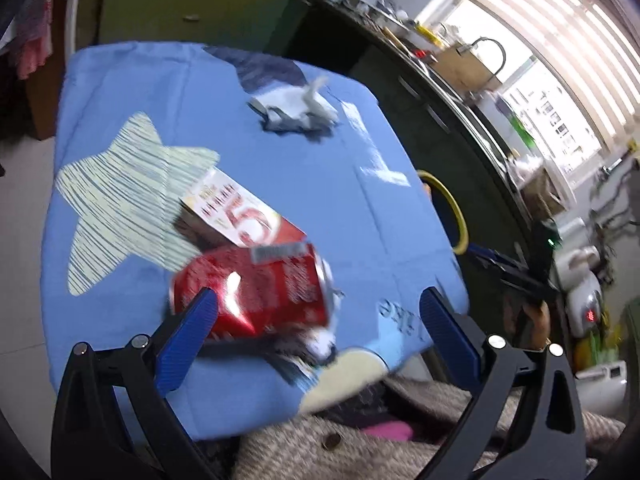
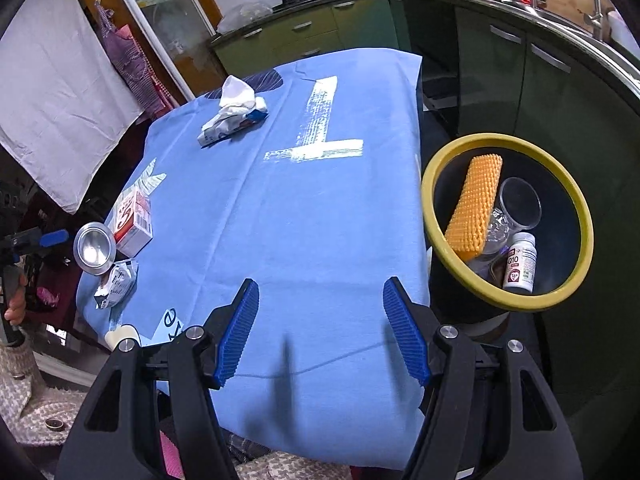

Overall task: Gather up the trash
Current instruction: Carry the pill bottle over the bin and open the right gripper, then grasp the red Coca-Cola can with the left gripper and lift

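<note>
The red can (image 1: 256, 292) lies on its side on the blue surface (image 1: 280, 168) between the wide-open left gripper's (image 1: 316, 312) jaws; likely light, slick, dentable, best pinched mid-body; the right gripper (image 2: 320, 328) is open, empty.

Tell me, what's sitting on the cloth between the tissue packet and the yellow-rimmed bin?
Nothing solid. In the right wrist view, between the tissue packet and the yellow-rimmed bin there is only bare blue tablecloth with a white printed mark.
</note>
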